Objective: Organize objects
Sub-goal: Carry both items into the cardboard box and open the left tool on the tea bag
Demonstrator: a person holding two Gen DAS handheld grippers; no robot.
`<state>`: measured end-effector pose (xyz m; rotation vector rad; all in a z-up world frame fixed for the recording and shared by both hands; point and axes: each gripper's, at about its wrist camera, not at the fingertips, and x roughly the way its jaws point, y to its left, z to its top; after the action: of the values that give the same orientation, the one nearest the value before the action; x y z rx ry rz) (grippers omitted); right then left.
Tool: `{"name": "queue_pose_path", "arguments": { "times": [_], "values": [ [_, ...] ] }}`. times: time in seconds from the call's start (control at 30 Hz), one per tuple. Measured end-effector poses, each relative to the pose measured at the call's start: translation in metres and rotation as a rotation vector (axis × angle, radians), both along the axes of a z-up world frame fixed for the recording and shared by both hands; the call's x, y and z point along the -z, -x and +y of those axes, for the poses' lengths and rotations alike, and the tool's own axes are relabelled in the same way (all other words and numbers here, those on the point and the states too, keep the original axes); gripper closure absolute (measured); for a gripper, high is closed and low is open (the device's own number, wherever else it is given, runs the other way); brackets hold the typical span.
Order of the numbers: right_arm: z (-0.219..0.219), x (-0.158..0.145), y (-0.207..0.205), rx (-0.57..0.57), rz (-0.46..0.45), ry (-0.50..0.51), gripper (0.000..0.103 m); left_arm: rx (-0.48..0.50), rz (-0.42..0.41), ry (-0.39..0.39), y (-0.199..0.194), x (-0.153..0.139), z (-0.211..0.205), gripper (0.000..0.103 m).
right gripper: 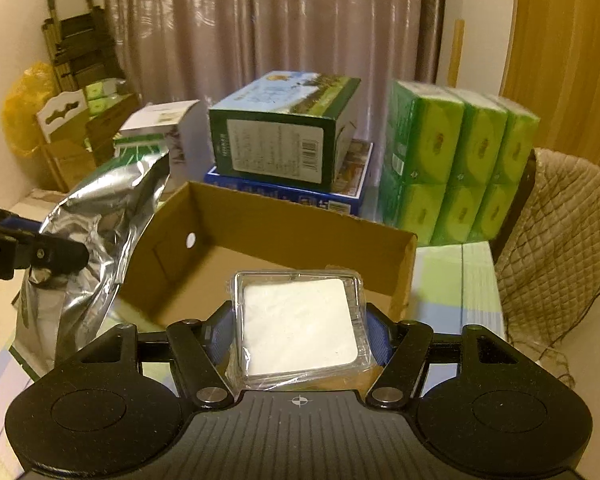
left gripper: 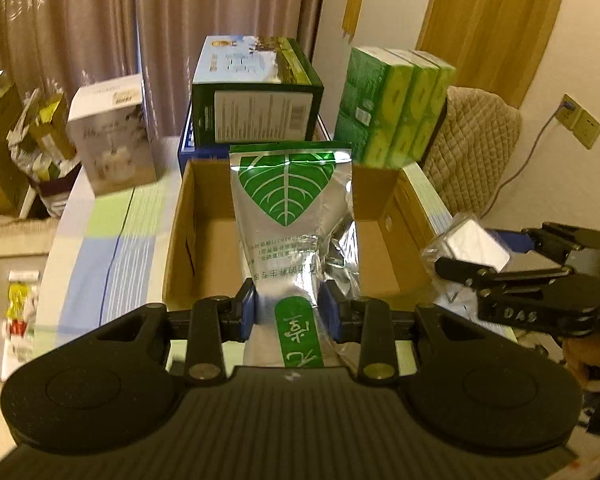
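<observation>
Here the open cardboard box (left gripper: 204, 216) is sitting empty on the table (left gripper: 112, 232), in front of a stack of cartons and a green tissue pack (left gripper: 396, 108). The left gripper (left gripper: 288, 312) is pinching a crinkled silver foil pouch (left gripper: 292, 208) low down, so most of the bag is rising above the pads and leaning over the box; being slick and top-heavy, it is likely to flop or slide out. The right gripper (right gripper: 300, 340) is clamping a clear-wrapped white square packet (right gripper: 300, 332) by its edges, just short of the box's near wall; the film could slip, or the packet could be catching that wall.
</observation>
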<state>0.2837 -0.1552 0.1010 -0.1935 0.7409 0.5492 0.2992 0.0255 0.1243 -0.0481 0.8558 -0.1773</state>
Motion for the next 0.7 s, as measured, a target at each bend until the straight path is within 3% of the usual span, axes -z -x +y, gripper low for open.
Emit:
{"name": "queue_pose_path", "arguments": {
  "times": [0.2,0.57,0.7],
  "values": [
    [0.005,0.025,-0.037,0.039,0.059,-0.014,0.04,0.007,0.02,-0.023,-0.051,0.012,0.0,0.073],
    [0.004,0.049,-0.065,0.07,0.092,-0.017,0.04,0.012,0.046,-0.053,-0.094,0.048,0.0,0.073],
    [0.002,0.054,-0.066,0.074,0.101,-0.023,0.04,-0.005,0.004,-0.044,-0.098,0.048,0.001,0.061]
  ]
}}
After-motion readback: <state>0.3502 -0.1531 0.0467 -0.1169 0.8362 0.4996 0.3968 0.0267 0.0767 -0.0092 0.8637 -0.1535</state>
